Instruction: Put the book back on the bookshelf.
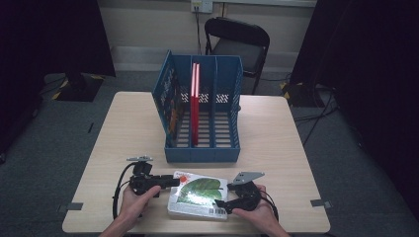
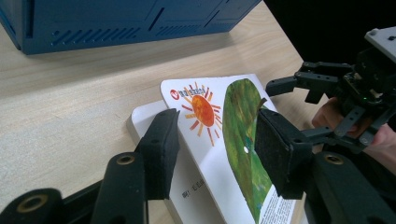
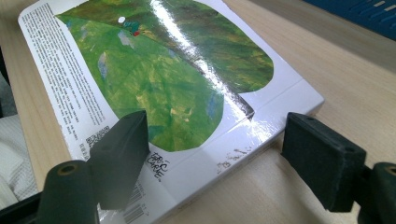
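Item: picture book (image 1: pixel 197 195) — thick board type, white glossy cover w/ big green leaf artwork, orange sun w/ rays at one corner, small white dot on the leaf. Ceiling light glares off the cover. Appears to be two volumes stacked, upper one skewed over the lower; white edge of the lower shows under it in my left gripper view.

Writing: block of small print down one cover edge, barcode and QR-type square near the corner — too small to read. Handwritten-style signature below the leaf reads roughly "Eric Carle", not sure. Small round red logo beside the sun, illegible.

Location: flat on the wood table (image 1: pixel 281 148), near edge, just in front of the blue file rack (image 1: pixel 202 111); rack has three slots, red book (image 1: pixel 195 103) upright in the middle slot, another w/ colourful cover leaning in the left slot.

My left gripper (image 1: pixel 170 181) — at the book's left edge, jaws wide apart, spanning the sun corner; not closed on it, can't tell if pads touch the cover.

My right gripper (image 1: pixel 221 203) — at the book's right front corner, jaws wide, one pad over the cover by the barcode, other off the edge above the table. Holding nothing.
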Demonstrator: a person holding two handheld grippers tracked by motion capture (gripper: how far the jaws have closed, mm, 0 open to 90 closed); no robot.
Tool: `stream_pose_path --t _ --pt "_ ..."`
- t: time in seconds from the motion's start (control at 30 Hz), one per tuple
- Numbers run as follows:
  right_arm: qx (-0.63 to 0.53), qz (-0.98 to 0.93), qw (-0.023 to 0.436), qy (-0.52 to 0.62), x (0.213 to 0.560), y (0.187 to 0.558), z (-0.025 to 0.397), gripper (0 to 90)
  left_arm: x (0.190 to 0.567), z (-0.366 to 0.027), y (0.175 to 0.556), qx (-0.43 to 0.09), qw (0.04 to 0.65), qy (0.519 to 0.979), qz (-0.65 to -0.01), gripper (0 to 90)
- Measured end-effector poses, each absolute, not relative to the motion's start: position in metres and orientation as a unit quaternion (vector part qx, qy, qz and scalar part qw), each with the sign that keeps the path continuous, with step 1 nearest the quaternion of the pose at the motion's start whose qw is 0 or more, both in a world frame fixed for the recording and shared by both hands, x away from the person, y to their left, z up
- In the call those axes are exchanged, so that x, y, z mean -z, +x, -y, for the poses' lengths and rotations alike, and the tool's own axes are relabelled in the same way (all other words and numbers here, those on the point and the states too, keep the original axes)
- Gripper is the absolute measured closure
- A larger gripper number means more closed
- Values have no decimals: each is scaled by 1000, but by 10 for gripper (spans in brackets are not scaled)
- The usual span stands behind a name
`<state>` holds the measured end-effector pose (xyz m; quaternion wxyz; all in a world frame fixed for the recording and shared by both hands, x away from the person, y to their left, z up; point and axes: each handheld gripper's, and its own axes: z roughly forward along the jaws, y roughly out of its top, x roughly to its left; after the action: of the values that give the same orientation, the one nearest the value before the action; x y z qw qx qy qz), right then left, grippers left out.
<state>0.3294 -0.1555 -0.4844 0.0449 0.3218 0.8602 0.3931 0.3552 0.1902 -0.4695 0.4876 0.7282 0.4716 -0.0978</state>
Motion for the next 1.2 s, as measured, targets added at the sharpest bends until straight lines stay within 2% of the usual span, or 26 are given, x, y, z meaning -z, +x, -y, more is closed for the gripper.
stream_pose_path --t 0.13,0.27,0.57,0.6,0.63,0.7,0.9,1.2 --pt "-388 -865 41 316 484 328 154 175 470 -191 360 107 501 714 -477 500" --pt "-385 -868 39 310 483 327 154 167 469 -188 362 100 503 712 -479 502" --pt "-389 -866 39 312 484 327 155 165 471 -191 358 124 516 696 -483 530" --pt "-389 -866 38 312 484 327 155 165 473 -189 357 154 520 698 -468 557" --pt "-391 -865 36 314 484 327 155 166 473 -186 356 158 514 703 -464 571" --pt "-393 -864 34 314 484 328 155 166 469 -178 351 115 501 720 -466 602" --pt "-393 -864 35 312 484 328 155 169 473 -171 358 128 480 741 -452 635" --pt "-398 -866 37 300 483 328 150 182 475 -162 360 159 480 758 -412 696"
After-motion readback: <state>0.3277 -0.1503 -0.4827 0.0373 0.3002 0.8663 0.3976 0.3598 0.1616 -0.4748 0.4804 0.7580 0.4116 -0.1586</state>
